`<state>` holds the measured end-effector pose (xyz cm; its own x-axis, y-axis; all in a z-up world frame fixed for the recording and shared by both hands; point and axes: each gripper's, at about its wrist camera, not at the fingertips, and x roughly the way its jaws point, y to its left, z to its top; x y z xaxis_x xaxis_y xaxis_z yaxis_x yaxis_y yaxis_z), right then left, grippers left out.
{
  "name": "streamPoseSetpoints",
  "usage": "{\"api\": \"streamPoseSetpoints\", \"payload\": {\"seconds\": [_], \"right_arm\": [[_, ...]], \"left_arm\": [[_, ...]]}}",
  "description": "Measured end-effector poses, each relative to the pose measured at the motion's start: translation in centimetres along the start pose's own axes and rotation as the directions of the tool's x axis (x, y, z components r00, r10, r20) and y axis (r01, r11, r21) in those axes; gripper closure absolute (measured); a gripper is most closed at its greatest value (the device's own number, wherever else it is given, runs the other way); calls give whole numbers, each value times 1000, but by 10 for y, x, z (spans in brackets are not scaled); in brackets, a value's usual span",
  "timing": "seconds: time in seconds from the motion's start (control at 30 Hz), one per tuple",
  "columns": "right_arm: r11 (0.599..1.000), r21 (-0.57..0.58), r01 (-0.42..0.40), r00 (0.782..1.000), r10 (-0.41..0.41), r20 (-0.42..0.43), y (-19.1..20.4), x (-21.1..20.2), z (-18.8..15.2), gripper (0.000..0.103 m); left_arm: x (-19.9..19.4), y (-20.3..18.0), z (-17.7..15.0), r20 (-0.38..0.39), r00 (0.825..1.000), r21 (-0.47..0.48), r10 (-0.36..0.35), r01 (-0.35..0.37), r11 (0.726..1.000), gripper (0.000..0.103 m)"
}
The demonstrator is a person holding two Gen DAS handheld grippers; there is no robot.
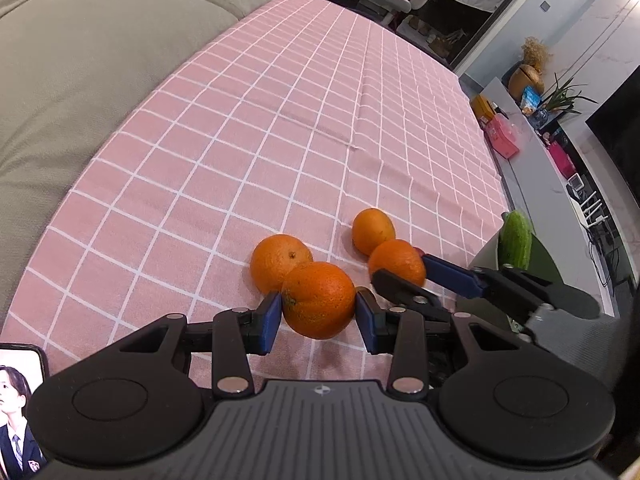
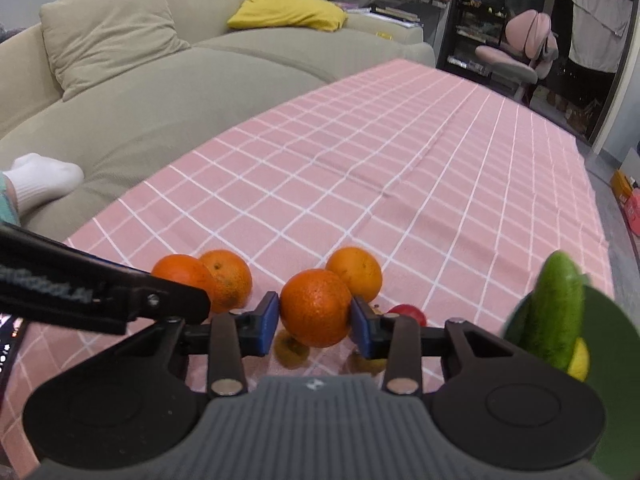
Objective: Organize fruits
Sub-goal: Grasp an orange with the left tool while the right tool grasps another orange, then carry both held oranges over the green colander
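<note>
Both my tongs are clamped on fruit: left tongs (image 1: 316, 316) on a round orange (image 1: 319, 300), right tongs (image 2: 314, 320) on another round orange (image 2: 315, 307), near edge of the pink checked surface (image 2: 400, 168). Grasp step; next is lifting both, probably rightward.

Home living room: beige sofa (image 2: 168, 80), yellow cushion (image 2: 288, 12), TV (image 1: 618, 128).

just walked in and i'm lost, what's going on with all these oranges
A person is sorting fruit on a table with a pink checked cloth, a handheld gripper in each hand. The left gripper is closed on one orange, and the right gripper is closed on another orange. Two more oranges rest on the cloth just behind them. A cucumber stands in a green container at the right.
</note>
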<state>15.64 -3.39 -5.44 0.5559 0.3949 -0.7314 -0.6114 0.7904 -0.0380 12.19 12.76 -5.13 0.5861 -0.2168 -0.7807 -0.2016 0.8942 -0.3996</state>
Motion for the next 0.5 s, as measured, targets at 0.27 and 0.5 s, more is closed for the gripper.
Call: {"api": "streamPoseSetpoints", "payload": {"seconds": [0.27,0.5], "right_arm": [[999,38,4,998,-6,55,-10,-48,-1,68],[995,104,14,994,-25,106,-28,-95,-8,68]], "left_arm": [[-17,-17,-1,36,999,24,-14,13,1000,58],[-29,-44,-5,55,997,66,-45,42,997,58]]}}
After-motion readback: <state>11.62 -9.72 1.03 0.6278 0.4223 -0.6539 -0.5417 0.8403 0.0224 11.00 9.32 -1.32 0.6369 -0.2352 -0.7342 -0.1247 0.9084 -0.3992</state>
